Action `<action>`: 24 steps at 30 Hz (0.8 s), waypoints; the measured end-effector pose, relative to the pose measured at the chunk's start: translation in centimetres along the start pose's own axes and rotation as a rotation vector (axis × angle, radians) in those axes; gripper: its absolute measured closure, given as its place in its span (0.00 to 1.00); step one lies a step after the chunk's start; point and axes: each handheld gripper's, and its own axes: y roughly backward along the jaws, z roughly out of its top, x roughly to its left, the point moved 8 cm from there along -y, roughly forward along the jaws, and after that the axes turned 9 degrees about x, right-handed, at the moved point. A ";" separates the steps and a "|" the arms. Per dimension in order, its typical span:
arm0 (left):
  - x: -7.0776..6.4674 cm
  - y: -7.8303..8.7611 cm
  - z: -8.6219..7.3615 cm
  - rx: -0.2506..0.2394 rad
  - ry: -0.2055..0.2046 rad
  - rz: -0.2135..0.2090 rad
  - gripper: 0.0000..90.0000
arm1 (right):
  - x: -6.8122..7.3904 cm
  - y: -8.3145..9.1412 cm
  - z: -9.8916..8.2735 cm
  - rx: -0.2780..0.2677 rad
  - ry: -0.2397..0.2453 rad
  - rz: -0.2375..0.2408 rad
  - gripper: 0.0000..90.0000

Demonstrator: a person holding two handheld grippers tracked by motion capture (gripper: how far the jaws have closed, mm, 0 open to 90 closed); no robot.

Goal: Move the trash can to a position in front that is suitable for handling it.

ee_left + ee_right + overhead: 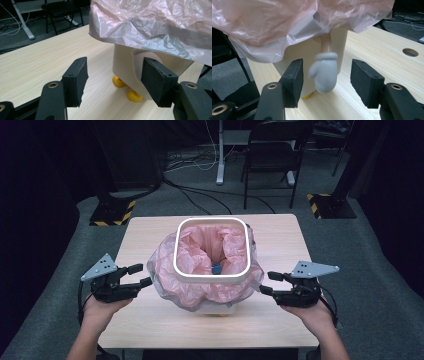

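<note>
Light wooden rectangular table [150, 232] with a small cream plastic bin [125, 67] standing near its middle, lined with a crinkled translucent pink plastic bag [200, 285] that spills over and drapes down the bin's sides. White rounded-square ring [211, 250] sits on top of the bag at the bin's mouth; small blue object [217, 268] down inside the bag, too small to identify. Bin has yellow rounded feet [135, 96] resting on the tabletop and a grey mitten-shaped hand on a beige arm [324, 75] hanging off its side. Left gripper [138, 275] held in the left hand [102, 307] at the bin's left side, jaws spread apart, empty, close to the bag but not touching; in the left gripper view its jaws frame the bin's lower corner and feet. Right gripper [269, 283] held in the right hand [312, 312] at the bin's right side, jaws also parted, gripping nothing; in the right gripper view the mitten sits between the two pads without contact. Round hole [410, 52] in the tabletop. Black folding chair [275, 155] and cables on grey carpet beyond the table.
</note>
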 end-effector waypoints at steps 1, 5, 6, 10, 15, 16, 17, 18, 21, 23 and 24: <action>0.0 0.2 0.1 -0.002 -0.001 0.004 0.42 | 0.0 0.2 0.1 0.002 0.004 -0.003 0.49; -0.2 1.1 0.8 -0.017 -0.010 0.003 0.42 | 0.0 1.0 0.7 0.005 0.021 -0.007 0.50; -0.2 1.3 1.0 -0.018 -0.013 0.006 0.42 | 0.1 1.2 0.9 0.002 0.026 -0.009 0.50; -0.2 1.8 1.7 -0.013 -0.014 0.005 0.42 | 0.3 2.1 1.9 -0.008 0.046 -0.012 0.51; -0.2 2.5 2.5 -0.009 -0.029 0.012 0.43 | 0.4 2.5 2.5 -0.013 0.056 -0.012 0.51; -0.1 2.7 2.7 -0.011 -0.024 0.013 0.43 | 0.4 2.6 2.6 -0.014 0.058 -0.011 0.51; 0.0 2.9 2.8 -0.011 -0.022 0.014 0.43 | 0.5 2.6 2.6 -0.010 0.058 -0.011 0.51; 0.0 2.9 2.9 -0.014 -0.020 0.009 0.43 | 0.5 2.6 2.7 -0.011 0.061 -0.011 0.51; 0.0 3.1 3.3 -0.014 -0.020 -0.006 0.44 | 0.6 2.6 2.9 -0.013 0.063 0.001 0.52; 0.1 3.0 3.6 -0.011 -0.023 -0.018 0.45 | 0.8 2.7 3.2 -0.014 0.067 0.012 0.53; 0.1 2.9 3.8 -0.012 -0.021 -0.022 0.46 | 0.9 2.7 3.3 -0.014 0.072 0.015 0.53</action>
